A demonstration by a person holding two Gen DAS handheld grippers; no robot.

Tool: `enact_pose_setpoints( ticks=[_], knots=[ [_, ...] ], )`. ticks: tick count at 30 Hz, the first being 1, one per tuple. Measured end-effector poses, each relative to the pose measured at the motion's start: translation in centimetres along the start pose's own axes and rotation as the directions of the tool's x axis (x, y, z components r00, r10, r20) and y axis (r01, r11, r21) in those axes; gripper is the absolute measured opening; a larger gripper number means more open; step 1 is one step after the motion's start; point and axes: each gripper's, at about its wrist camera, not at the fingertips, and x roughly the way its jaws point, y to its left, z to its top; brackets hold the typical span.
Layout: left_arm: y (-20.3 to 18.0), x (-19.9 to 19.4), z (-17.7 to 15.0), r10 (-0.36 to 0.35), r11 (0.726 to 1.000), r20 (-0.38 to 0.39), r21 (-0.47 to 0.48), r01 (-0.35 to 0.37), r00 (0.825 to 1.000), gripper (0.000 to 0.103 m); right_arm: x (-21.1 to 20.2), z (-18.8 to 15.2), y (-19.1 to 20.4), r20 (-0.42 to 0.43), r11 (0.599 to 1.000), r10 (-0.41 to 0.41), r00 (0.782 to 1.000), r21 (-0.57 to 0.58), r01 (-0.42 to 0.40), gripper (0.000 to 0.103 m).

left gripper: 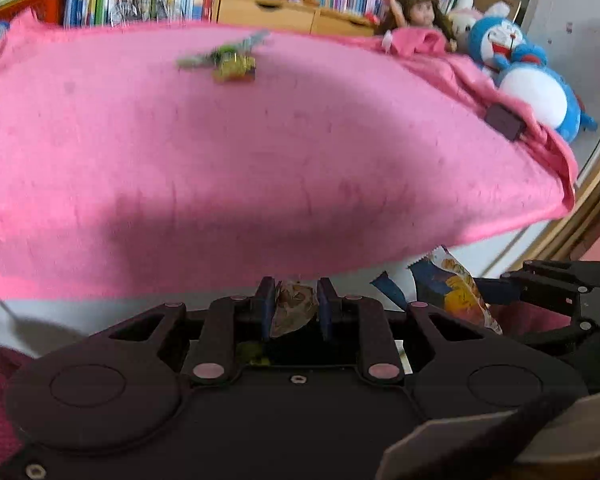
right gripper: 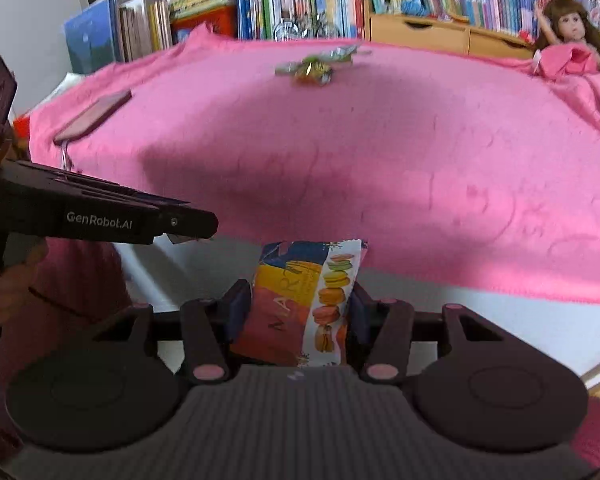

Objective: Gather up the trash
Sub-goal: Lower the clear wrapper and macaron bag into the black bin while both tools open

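Bookshelves back a pink bed where foil wrappers (left gripper: pixel 230 62) lie far off — light, crinkly, best pinched mid-bunch — while the left tool (left gripper: pixel 296 308) grips a crumpled wrapper (left gripper: pixel 292 308), the right tool (right gripper: pixel 300 312) a macaron packet (right gripper: pixel 304 300).

Both hand-held black plastic grippers share one build — the left gripper (left gripper: pixel 296 306) and right gripper (right gripper: pixel 296 306) have dark blue finger pads, pink round pivot caps and two raised discs at lower frame. White "GenRobot.AI" lettering marks the left one's side. A deep pink knitted sleeve (right gripper: pixel 80 280) shows at left.
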Motion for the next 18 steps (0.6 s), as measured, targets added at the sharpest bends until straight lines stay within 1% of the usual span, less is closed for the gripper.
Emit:
enact_pose_setpoints(
  ticks=[4,6,11,16,17,18],
  knots=[
    [0.5,1.9,-1.2,-0.011,1.0,-0.084,-0.024,0.009,0.996,0.021,1.2,-1.0,0.0,-0.056,1.0,0.006,0.998,0.013,-0.005,0.056],
    [0.7,2.7,-1.8,-0.015,1.0,-0.113,-0.029,0.012,0.993,0.022,1.8,-1.6,0.0,-0.079,1.0,0.004,0.997,0.019,-0.003,0.056],
    [0.8,4.6,-3.0,-0.003,1.0,-0.164,-0.028,-0.001,0.987,0.022,3.4,-2.5,-0.4,-0.137,0.999,0.003,0.991,0.049,0.003,0.056],
    [0.7,5.9,-3.8,-0.007,1.0,-0.199,-0.029,0.002,0.98,0.025,4.5,-3.1,-0.5,-0.162,0.998,-0.005,0.987,0.06,0.015,0.057],
    [0.6,6.0,-3.8,-0.008,1.0,-0.202,-0.026,0.003,0.979,0.027,4.7,-3.0,-0.6,-0.163,0.998,-0.004,0.987,0.062,0.014,0.058],
    [0.6,6.1,-3.9,-0.006,1.0,-0.203,-0.022,0.002,0.979,0.032,4.8,-3.0,-0.6,-0.165,0.998,-0.002,0.986,0.065,0.012,0.059]
  ],
)
